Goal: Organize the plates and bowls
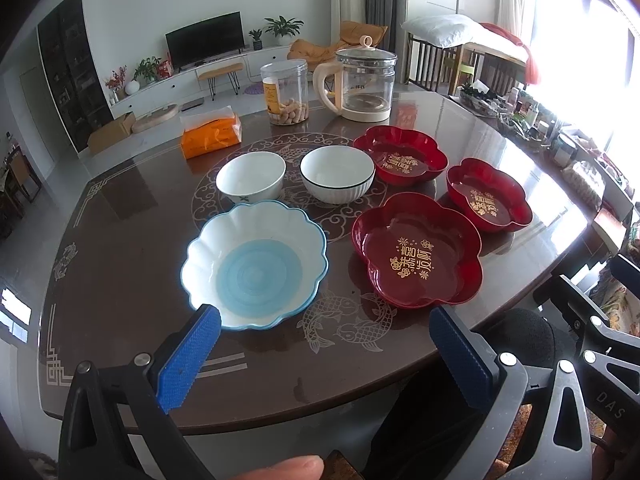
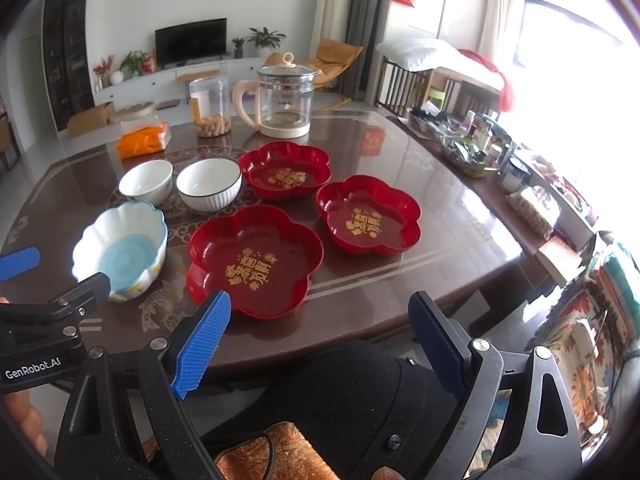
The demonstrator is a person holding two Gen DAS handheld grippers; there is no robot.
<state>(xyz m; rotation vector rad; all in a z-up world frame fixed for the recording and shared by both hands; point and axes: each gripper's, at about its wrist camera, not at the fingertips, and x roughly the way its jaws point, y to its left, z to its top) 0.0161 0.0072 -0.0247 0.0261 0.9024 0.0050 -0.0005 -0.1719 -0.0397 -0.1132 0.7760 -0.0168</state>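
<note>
Three red flower-shaped plates with gold writing sit on the dark table: a near one point(image 1: 416, 252) point(image 2: 256, 260), a right one point(image 1: 490, 198) point(image 2: 370, 214) and a far one point(image 1: 400, 154) point(image 2: 285, 170). A scalloped white bowl with a blue centre point(image 1: 254, 264) point(image 2: 122, 250) sits at the near left. Two plain white bowls point(image 1: 251, 176) point(image 1: 337, 174) stand behind it, also in the right wrist view point(image 2: 146, 181) point(image 2: 209, 183). My left gripper point(image 1: 326, 320) is open and empty above the near table edge. My right gripper point(image 2: 320, 316) is open and empty before the near red plate.
A glass kettle point(image 1: 362, 80) point(image 2: 280, 96), a clear jar of snacks point(image 1: 285, 92) point(image 2: 210, 106) and an orange tissue pack point(image 1: 211, 134) point(image 2: 144, 140) stand at the table's far side. Clutter lines the right edge point(image 2: 476, 148). A patterned chair point(image 2: 592, 320) stands at right.
</note>
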